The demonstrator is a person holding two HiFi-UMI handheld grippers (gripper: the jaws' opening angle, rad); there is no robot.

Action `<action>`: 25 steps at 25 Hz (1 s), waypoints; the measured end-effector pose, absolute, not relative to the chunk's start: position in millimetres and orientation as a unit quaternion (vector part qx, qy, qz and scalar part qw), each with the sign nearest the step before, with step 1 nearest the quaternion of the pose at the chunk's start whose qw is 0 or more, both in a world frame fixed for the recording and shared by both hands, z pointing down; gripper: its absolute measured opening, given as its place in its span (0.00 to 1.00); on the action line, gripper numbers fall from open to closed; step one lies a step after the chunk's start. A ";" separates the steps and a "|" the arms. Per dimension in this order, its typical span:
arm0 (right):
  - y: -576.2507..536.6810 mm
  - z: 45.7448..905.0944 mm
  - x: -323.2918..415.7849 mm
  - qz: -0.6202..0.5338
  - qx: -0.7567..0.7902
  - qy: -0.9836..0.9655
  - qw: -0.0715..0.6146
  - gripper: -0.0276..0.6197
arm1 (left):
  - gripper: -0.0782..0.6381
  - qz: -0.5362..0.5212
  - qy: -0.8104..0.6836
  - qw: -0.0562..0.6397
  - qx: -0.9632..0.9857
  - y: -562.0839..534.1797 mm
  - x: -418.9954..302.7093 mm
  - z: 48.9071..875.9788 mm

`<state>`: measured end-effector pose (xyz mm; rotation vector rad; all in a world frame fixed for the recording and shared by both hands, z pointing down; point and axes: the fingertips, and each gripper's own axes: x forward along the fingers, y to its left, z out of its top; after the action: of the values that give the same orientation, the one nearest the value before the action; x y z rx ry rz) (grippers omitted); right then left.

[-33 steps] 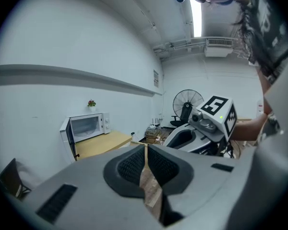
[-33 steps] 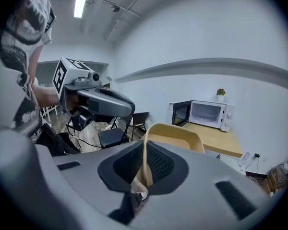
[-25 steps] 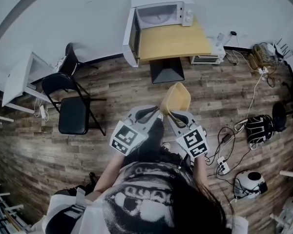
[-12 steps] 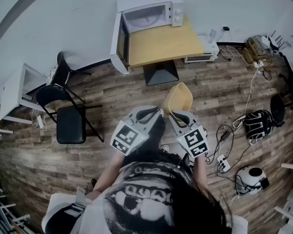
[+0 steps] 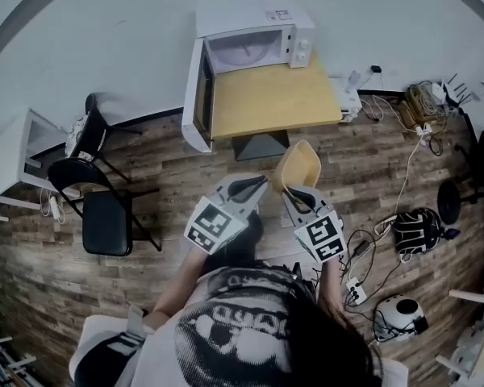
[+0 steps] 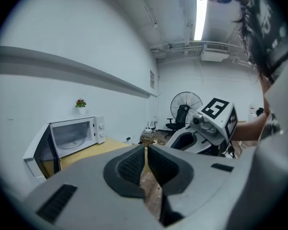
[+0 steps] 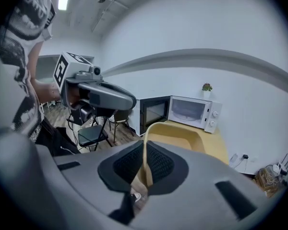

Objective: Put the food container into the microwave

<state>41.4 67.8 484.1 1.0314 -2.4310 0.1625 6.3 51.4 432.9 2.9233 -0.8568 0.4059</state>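
Closer now stands the wooden table (image 5: 274,99), microwave (image 5: 254,39) against the wall (image 5: 105,31).

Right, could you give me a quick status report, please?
Right gripper shut on wall of yellow plastic food container. Left gripper shut, empty. White microwave on wooden table ahead, door open, nothing seen in the way.

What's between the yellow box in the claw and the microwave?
Just the bare wooden tabletop and a strip of floor, as the head view shows. Nothing stands between the container and the open microwave.
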 end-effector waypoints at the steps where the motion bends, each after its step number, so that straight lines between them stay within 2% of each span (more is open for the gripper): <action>1: 57.4 483.5 39.3 0.060 0.377 -0.890 0.249 0.09 | 0.13 0.130 -0.280 0.035 0.951 38.8 4.0 431.5; 13: -51.0 488.7 29.1 0.067 0.375 -0.878 0.289 0.09 | 0.13 0.104 -0.267 0.060 0.956 -78.3 -4.0 431.3; 25: -105.0 493.3 33.8 0.069 0.402 -0.863 0.299 0.09 | 0.13 0.098 -0.240 0.057 0.964 -127.7 -5.4 433.1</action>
<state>33.8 -105.0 493.3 1.0682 -2.2904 0.1823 -5.4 -127.7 433.1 2.9234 -0.7278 0.2981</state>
